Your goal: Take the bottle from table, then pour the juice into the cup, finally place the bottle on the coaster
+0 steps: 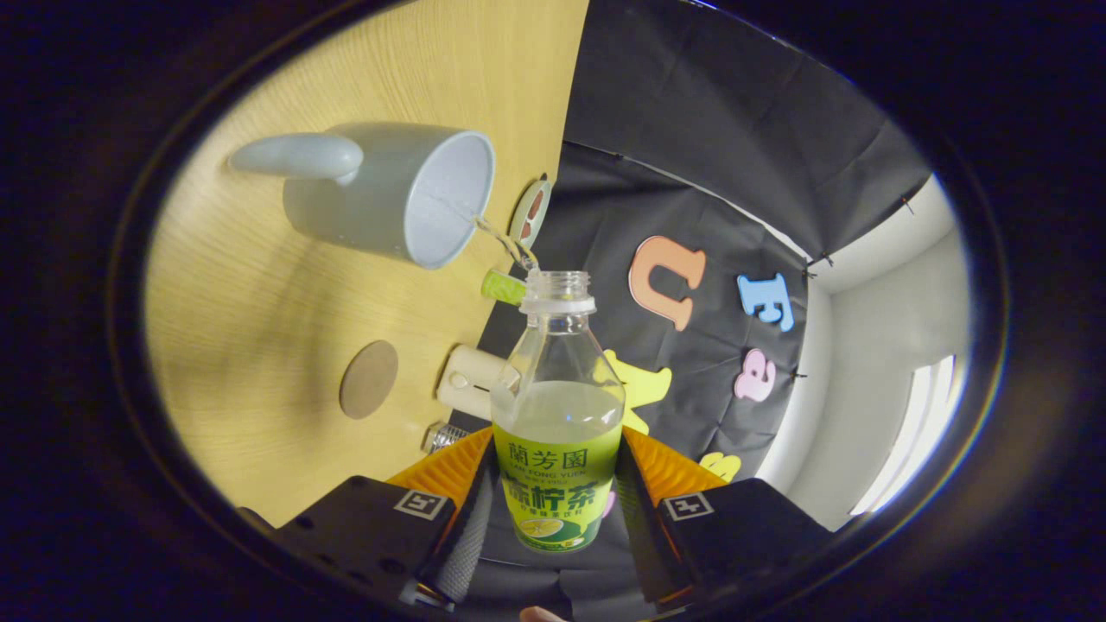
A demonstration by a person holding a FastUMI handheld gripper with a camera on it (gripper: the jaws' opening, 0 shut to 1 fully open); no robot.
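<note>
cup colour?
Pale grey-blue cup, lighter inside; gripper view. Claw shut on the bottle.

clear glossy plastic bottle [557,415], smooth matt cup [389,192], wood-grain table [251,328].

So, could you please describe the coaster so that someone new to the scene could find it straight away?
Start at the wooden table, where the grey cup is taking the juice from the bottle clamped between the gripper fingers. The coaster lies bare on the wood between the cup and the fingers. It is the one flat, round, brown disc; everything near it stands taller.
</note>
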